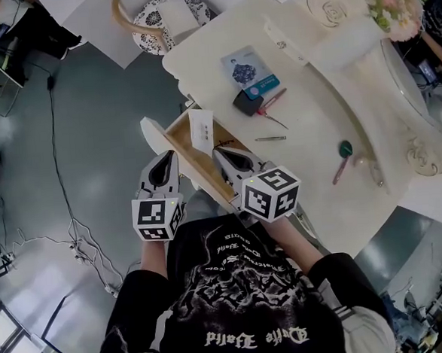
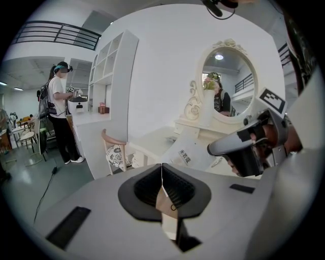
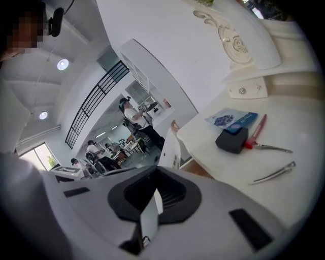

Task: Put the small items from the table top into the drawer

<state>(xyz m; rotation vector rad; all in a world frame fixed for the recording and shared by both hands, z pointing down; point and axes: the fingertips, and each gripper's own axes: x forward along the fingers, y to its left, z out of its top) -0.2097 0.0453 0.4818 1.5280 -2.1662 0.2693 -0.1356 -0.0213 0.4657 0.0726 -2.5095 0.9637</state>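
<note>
The white dressing table point(image 1: 320, 195) has its wooden drawer point(image 1: 191, 153) pulled open, with a white printed card point(image 1: 201, 129) standing in it. On the table top lie a blue booklet point(image 1: 247, 70), a black box point(image 1: 247, 102), a red clip point(image 1: 272, 100), a silver hair clip point(image 1: 270, 139) and a pink stick with a green head point(image 1: 343, 158). My left gripper point(image 1: 165, 159) is shut and empty, left of the drawer front. My right gripper point(image 1: 227, 156) is shut and empty over the drawer's near end. The right gripper view shows the box point(image 3: 232, 140), red clip point(image 3: 256, 133) and silver clip point(image 3: 274, 172) ahead.
A chair with a patterned cushion point(image 1: 166, 16) stands beyond the table's far end. An oval mirror point(image 1: 415, 90) and flowers point(image 1: 392, 5) sit along the table's right side. Cables point(image 1: 71, 220) run over the grey floor at left. A person point(image 2: 60, 109) stands far off.
</note>
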